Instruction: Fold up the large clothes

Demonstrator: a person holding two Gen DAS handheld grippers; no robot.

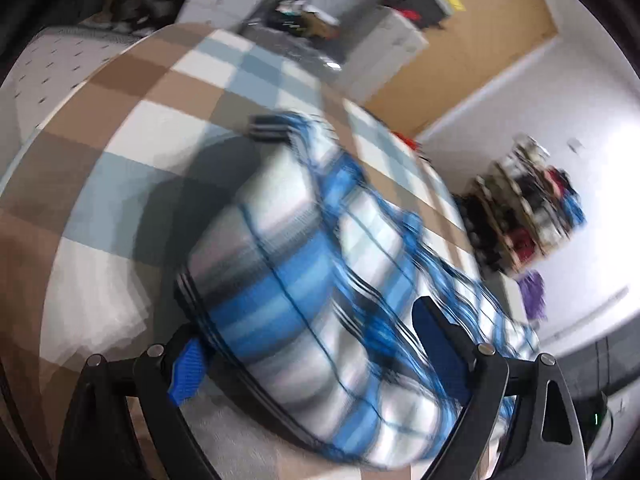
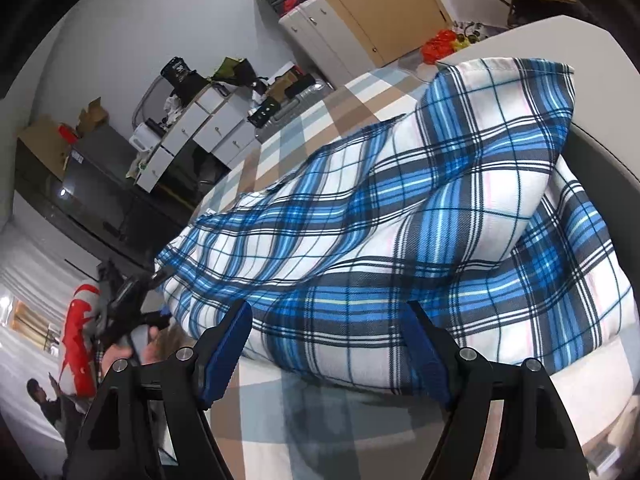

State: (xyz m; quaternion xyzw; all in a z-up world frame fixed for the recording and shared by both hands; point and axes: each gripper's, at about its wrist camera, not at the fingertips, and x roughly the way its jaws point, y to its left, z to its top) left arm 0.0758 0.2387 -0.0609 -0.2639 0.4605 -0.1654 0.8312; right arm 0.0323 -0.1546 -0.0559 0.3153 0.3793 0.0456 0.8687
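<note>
The blue-and-white plaid garment (image 2: 400, 216) lies on the bed's checked cover (image 2: 320, 120), already doubled over itself into a thick, uneven bundle: one flap rises in a soft ridge toward the far corner, and a lower layer spreads beneath it toward the near edge. In the left wrist view the same plaid garment (image 1: 304, 288) fills the space ahead of the tool, though that picture is smeared with motion, so the exact lie of its folds there is hard to read.

The left tool (image 1: 316, 356) stands wide open, its blue pads on either side of the bundle's end and, as far as the blur allows, not pressing on the cloth. The right tool (image 2: 328, 344) is also spread wide, hovering at the near hem with nothing between its pads.

This reads as a pause between folds: a fold has been laid and neither tool has a grip. The next move likely calls for each tool to find a clean edge or corner, pinch through all layers, and carry it across evenly so the bundle flattens rather than bunches.
</note>
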